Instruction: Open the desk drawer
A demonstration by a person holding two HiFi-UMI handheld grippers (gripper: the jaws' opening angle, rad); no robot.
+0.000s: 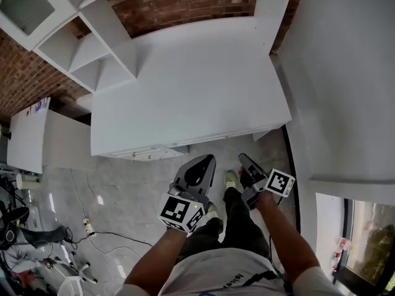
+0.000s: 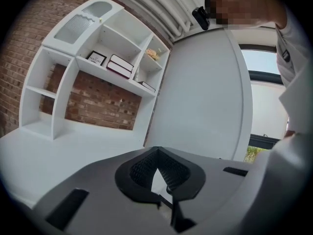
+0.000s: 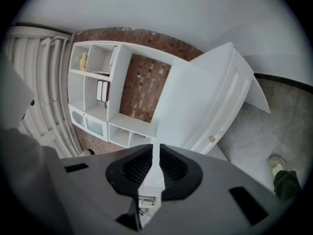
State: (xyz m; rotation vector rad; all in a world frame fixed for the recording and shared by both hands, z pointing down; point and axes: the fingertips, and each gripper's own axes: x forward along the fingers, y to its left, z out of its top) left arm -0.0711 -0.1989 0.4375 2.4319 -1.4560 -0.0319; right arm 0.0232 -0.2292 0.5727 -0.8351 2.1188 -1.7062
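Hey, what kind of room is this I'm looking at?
Probably a home office or study: a white desk stands against a brick wall, with a white shelf unit holding books at one end.

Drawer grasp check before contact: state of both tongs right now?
Left grey gripper: tongs closed, holding nothing.
Right grey gripper: tongs closed, holding nothing.
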